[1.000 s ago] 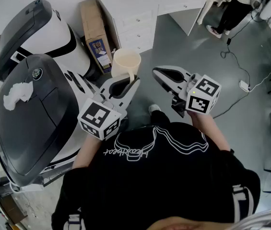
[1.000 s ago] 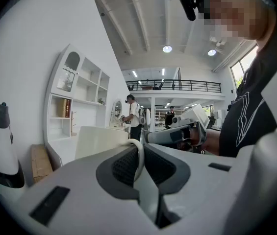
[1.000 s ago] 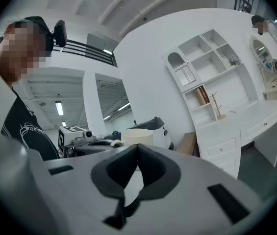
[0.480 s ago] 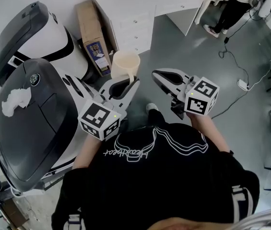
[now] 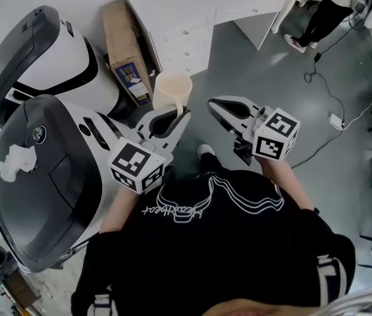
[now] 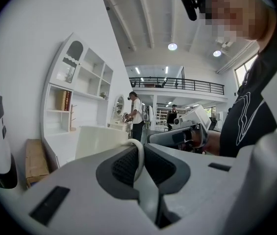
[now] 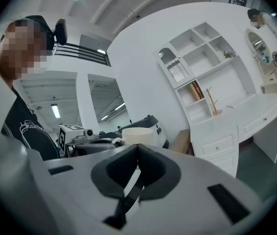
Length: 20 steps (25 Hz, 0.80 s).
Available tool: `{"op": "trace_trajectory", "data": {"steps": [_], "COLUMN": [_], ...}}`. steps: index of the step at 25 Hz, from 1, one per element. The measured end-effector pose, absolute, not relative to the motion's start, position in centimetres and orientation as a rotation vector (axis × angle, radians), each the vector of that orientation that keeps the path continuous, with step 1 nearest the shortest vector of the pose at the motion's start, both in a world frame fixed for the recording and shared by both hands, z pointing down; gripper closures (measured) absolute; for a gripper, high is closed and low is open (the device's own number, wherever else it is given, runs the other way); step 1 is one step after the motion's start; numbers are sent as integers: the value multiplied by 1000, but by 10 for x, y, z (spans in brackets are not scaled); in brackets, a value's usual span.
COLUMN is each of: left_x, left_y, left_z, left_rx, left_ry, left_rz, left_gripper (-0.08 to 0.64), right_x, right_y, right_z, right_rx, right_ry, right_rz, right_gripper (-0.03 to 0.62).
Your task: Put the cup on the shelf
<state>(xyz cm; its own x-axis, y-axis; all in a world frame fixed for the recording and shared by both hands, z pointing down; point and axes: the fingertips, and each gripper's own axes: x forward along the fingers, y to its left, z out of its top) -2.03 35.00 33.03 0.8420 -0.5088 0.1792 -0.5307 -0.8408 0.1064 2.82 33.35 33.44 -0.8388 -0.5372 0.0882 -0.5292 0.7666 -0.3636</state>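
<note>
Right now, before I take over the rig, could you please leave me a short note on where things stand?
Left gripper: shut on the handle of the cream cup, which it holds upright in the air, off any surface.
Right gripper: jaws together, nothing in them, level with the left one.
Shelf: the white wall unit ahead, above the drawers. One compartment holds a book; most of the others look bare.
Done: the cup is picked up.
Left: carry it to the shelf, set it down in a free compartment, open the jaws and back away.
</note>
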Motion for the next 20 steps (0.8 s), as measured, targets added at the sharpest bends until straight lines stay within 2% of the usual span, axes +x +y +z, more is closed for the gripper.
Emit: {"op": "trace_trajectory", "data": {"steps": [20], "left_x": [51], "left_y": [160], "left_z": [339], "left_rx": [2800], "left_ry": [-914], "left_rz": [200], "left_gripper": [526], "right_x": [109], "right_y": [139], "right_z": [341], "right_rx": [-829], "right_ry": [2925], "right_rz": [-626], "right_gripper": [586]}}
